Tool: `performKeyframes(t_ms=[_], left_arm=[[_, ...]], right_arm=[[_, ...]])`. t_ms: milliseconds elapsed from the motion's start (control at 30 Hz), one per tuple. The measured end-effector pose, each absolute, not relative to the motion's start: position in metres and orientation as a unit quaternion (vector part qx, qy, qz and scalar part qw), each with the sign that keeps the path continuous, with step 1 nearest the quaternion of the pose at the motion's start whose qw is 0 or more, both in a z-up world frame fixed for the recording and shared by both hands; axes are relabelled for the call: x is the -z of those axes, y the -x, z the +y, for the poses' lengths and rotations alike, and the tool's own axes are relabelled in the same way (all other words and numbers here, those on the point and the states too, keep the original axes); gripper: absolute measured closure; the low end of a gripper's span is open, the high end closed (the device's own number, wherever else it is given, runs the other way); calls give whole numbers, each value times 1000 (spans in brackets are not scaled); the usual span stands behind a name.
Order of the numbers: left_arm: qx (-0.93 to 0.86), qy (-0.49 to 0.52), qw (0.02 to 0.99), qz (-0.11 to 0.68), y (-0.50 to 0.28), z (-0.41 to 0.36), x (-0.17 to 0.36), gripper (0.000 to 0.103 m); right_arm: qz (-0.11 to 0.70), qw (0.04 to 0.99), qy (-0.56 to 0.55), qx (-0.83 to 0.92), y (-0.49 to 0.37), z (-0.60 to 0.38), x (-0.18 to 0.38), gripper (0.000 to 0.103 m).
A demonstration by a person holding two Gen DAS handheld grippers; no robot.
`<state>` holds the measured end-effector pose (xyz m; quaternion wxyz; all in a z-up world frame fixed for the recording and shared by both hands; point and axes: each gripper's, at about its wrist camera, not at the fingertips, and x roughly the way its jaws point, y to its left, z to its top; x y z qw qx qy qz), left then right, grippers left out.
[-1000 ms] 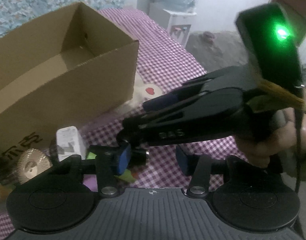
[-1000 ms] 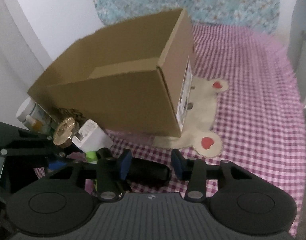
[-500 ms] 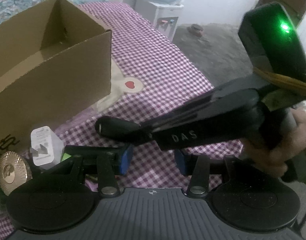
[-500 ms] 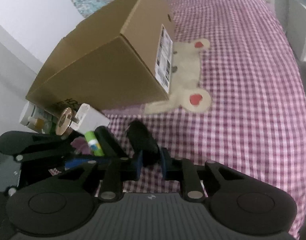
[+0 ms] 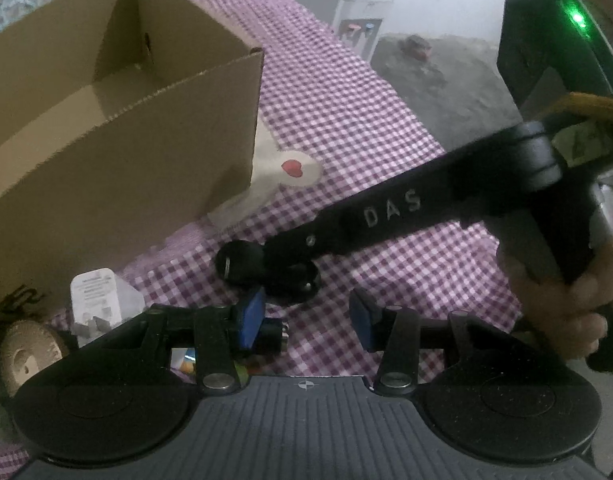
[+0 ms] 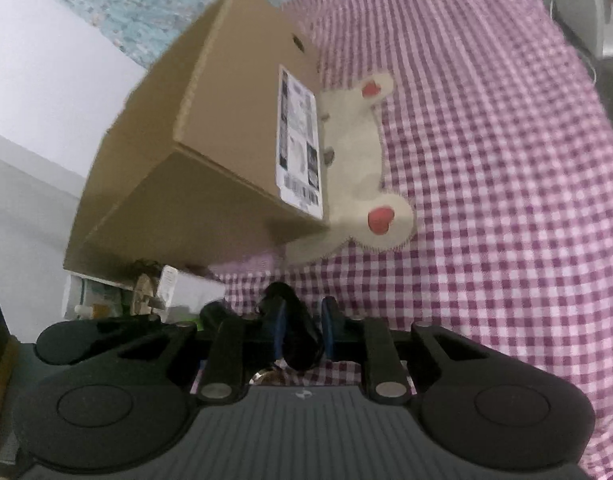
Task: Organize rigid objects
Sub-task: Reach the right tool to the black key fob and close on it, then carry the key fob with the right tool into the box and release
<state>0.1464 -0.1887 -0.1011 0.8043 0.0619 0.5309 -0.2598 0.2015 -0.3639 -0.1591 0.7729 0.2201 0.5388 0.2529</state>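
Observation:
My right gripper point(image 6: 299, 326) is shut on a black cylinder point(image 6: 296, 334), tilted up off the purple checked cloth. In the left wrist view the right gripper point(image 5: 290, 258) reaches in from the right, holding the black cylinder point(image 5: 242, 264) just ahead of my left gripper point(image 5: 306, 316), which is open and empty. An open cardboard box point(image 5: 106, 128) stands at the left, its inside bare; it also shows in the right wrist view point(image 6: 210, 168). A white charger plug point(image 5: 94, 300) and a round gold lid point(image 5: 26, 356) lie by the box's near corner.
A beige patch with red hearts point(image 6: 362, 184) lies flat by the box's right side. A small black item point(image 5: 272, 334) and green bits sit under my left finger. A water dispenser point(image 5: 346, 12) and grey floor are beyond the bed's far edge.
My right gripper closed on the black cylinder and lifted and tilted it. My left gripper stayed open and shifted slightly.

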Motion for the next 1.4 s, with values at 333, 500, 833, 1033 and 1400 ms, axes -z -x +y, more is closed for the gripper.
performKeyframes(t_ms=[333, 500, 833, 1033, 1400], left_arm=[[242, -48, 800, 546, -160, -184, 111, 56], [229, -51, 802, 549, -158, -187, 111, 56], [223, -58, 809, 541, -156, -192, 102, 59], [231, -66, 821, 518, -142, -195, 82, 59], [242, -59, 860, 446, -94, -182, 18, 59]], right_arm=[[565, 723, -274, -288, -208, -357, 169, 81], [560, 726, -278, -287, -207, -360, 167, 82], [555, 732, -295, -264, -208, -350, 176, 85], [533, 744, -307, -261, -190, -361, 157, 85], [468, 792, -290, -265, -144, -359, 82, 85]])
